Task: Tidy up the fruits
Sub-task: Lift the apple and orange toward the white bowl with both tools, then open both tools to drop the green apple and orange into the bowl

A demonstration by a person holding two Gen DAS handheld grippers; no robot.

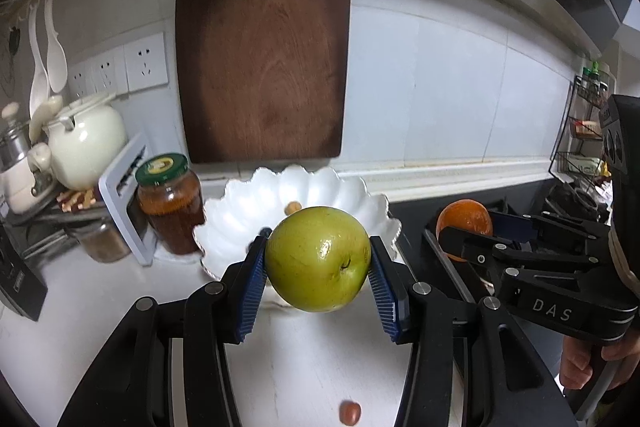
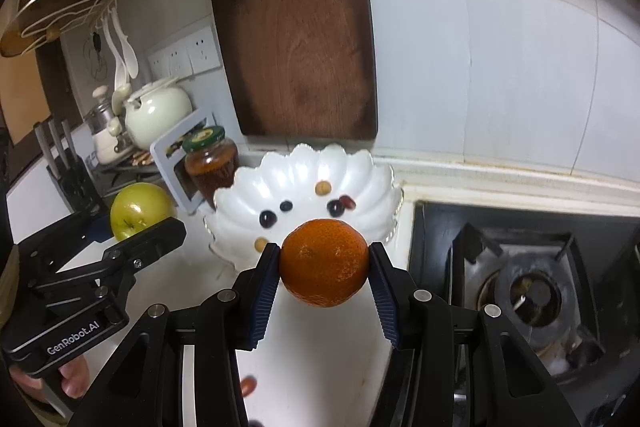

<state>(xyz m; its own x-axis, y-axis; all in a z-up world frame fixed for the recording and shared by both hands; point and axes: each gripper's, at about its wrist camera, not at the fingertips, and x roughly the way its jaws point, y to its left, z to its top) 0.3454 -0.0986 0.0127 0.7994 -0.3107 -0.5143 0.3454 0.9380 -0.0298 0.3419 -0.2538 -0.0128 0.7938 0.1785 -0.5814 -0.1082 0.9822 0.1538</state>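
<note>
Left wrist: green apple (image 1: 318, 259) clamped, stem end facing camera.

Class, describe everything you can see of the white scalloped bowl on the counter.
The white scalloped bowl looks like glossy ceramic with a petal-shaped, wavy rim. It sits upright on the white counter below the dark wooden cutting board, with the green-lidded jar at its left. Inside lie a few small fruits, dark, red and tan. Neither gripper touches it.

We hold both tongs level, side by side before the white bowl (image 2: 352, 167): left tongs (image 1: 318, 261) clamp the green apple (image 1: 318, 259), right tongs (image 2: 324, 263) clamp the orange (image 2: 324, 263).
</note>
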